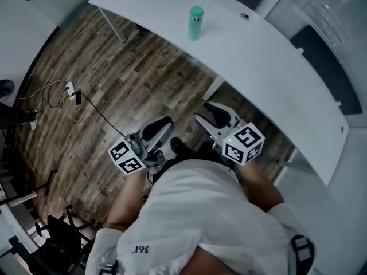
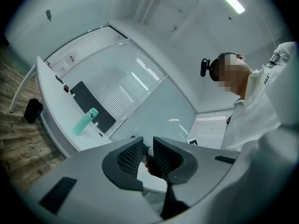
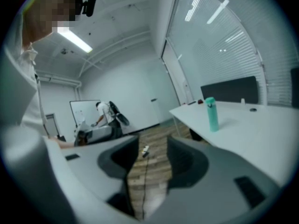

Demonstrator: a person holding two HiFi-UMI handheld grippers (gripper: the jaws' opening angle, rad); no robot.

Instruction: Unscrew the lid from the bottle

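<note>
Left gripper (image 2: 147, 144), narrowly parted, and right gripper (image 3: 153, 146), released wide, are held empty; the lidded teal bottle (image 1: 195, 23) is stood on the white table (image 1: 275, 67), well apart.

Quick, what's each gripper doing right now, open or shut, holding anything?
Left gripper: jaws slightly apart, holding nothing.
Right gripper: jaws wide open, holding nothing.

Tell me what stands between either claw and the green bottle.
Nothing visible does. The bottle stands in the open on the white table; the left claw and right claw are empty, over the floor short of its edge.
</note>
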